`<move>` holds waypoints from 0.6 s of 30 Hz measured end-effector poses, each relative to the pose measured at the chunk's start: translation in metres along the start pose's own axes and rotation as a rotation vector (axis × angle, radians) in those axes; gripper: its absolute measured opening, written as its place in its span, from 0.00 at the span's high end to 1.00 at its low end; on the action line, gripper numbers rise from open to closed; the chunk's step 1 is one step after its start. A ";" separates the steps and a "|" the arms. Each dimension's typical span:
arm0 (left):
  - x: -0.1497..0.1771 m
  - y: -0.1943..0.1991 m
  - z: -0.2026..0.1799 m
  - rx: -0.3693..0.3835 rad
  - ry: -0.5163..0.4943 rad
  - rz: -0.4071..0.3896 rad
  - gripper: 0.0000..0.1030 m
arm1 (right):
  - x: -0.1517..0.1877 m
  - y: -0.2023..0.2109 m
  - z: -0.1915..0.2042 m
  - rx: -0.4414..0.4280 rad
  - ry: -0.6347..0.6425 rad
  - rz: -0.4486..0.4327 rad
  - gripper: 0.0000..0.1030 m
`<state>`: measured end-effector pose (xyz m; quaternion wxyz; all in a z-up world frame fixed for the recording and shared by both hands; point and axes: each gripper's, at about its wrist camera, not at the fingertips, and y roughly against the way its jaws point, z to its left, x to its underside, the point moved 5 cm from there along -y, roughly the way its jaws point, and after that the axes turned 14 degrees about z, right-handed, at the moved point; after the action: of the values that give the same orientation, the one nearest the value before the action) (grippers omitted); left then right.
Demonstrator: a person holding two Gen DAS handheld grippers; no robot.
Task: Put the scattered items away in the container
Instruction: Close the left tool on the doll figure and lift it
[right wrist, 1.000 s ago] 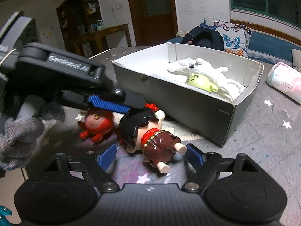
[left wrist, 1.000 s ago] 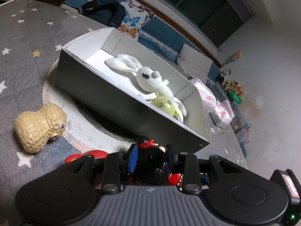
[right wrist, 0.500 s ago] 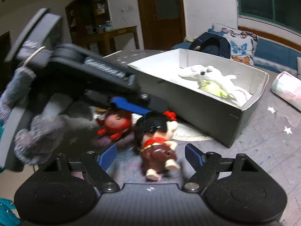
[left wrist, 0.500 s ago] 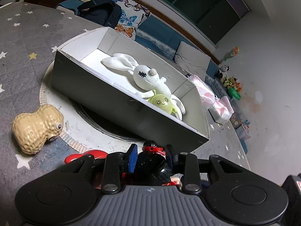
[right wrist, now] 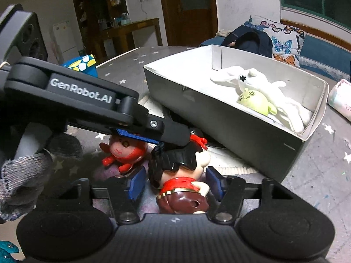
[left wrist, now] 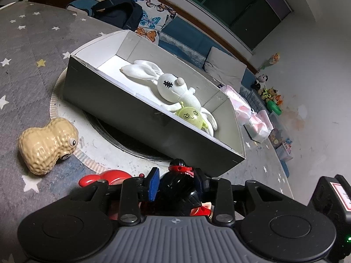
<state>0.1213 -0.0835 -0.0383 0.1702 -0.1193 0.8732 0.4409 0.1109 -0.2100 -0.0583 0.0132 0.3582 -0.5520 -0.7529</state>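
Left gripper [left wrist: 177, 183] opening around doll's head [left wrist: 178, 180], grip unclear | right gripper [right wrist: 174, 183] closing beside doll's body [right wrist: 182, 194] | red toy [right wrist: 126, 151], peanut toy [left wrist: 47, 145] beside; box [right wrist: 230, 131] behind

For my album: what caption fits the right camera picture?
Right gripper closing around a black-haired doll beside the toy box.

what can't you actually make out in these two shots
- Doll: face turned away in both views; whether the closing right gripper touches it, unclear.
- Left gripper: jaws opening around the doll's head; contact unclear.
- Red toy: mostly hidden behind the left gripper, left view.
- Box: near floor hidden by its wall.
- Peanut toy: absent from right view.
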 end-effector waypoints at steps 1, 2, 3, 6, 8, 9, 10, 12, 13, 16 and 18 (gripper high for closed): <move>0.001 0.000 -0.001 -0.005 -0.005 0.001 0.63 | 0.000 -0.001 -0.001 -0.003 -0.003 0.002 0.44; 0.001 0.000 -0.001 -0.009 -0.011 0.001 0.63 | 0.001 -0.001 -0.001 -0.004 -0.005 0.003 0.46; 0.002 0.000 -0.002 -0.012 -0.014 0.001 0.63 | 0.001 -0.001 -0.001 -0.004 -0.006 0.002 0.46; 0.003 0.000 -0.003 -0.016 -0.016 0.004 0.63 | 0.002 0.000 -0.001 0.002 -0.005 0.002 0.47; 0.004 0.000 -0.005 -0.015 -0.014 0.012 0.63 | 0.003 0.000 0.000 0.005 -0.008 -0.001 0.48; 0.005 0.001 -0.007 -0.014 -0.013 0.012 0.63 | 0.004 0.001 0.001 0.009 -0.009 -0.004 0.48; 0.005 0.002 -0.008 -0.012 -0.015 0.010 0.63 | 0.005 0.002 0.001 0.013 -0.009 -0.008 0.48; 0.005 0.006 -0.013 -0.002 -0.025 0.003 0.63 | 0.005 0.008 0.002 0.020 -0.006 -0.023 0.48; 0.006 0.009 -0.016 0.002 -0.031 -0.004 0.63 | 0.005 0.011 0.002 0.020 -0.007 -0.028 0.48; 0.003 0.019 -0.025 0.017 -0.046 -0.030 0.63 | 0.003 0.025 0.001 0.024 -0.005 -0.053 0.48; -0.001 0.026 -0.032 0.030 -0.055 -0.056 0.63 | -0.003 0.036 0.000 0.029 0.000 -0.074 0.48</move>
<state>0.1067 -0.0944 -0.0010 0.2081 -0.1289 0.8709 0.4261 0.0997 -0.2222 -0.0266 -0.0199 0.3786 -0.5494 -0.7446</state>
